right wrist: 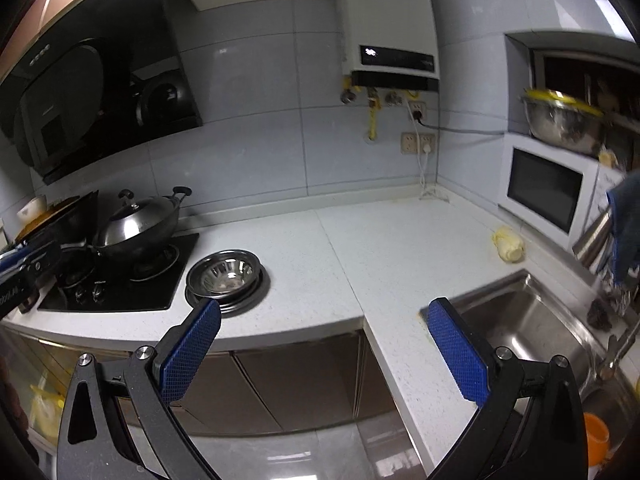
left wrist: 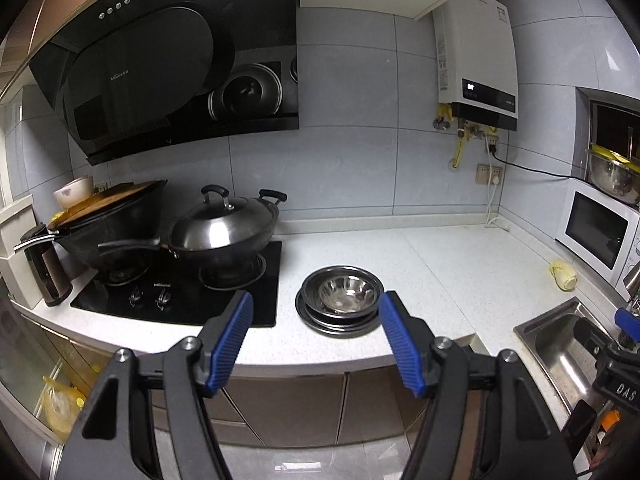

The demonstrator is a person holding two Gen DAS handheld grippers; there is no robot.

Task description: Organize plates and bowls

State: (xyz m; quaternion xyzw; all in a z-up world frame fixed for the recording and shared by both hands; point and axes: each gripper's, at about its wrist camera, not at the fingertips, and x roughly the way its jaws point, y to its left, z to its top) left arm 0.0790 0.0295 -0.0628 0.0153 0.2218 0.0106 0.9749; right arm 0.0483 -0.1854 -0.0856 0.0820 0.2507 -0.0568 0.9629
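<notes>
A stack of steel plates (left wrist: 320, 322) with steel bowls (left wrist: 344, 288) nested on top sits on the white counter (left wrist: 440, 264) just right of the stove. It also shows in the right wrist view (right wrist: 226, 276). My left gripper (left wrist: 316, 312) is open and empty, held in front of the counter edge, with the stack between and beyond its blue fingers (left wrist: 232, 336). My right gripper (right wrist: 324, 318) is open and empty, off the counter edge, right of the stack and left of the sink.
A black gas stove (left wrist: 180, 292) holds a lidded wok (left wrist: 224, 228) and a black pan (left wrist: 116, 220). A steel sink (right wrist: 528, 328) lies at the right, a microwave (right wrist: 544, 192) behind it, a yellow cloth (right wrist: 508, 244) on the counter. Cabinets (left wrist: 300, 404) stand below.
</notes>
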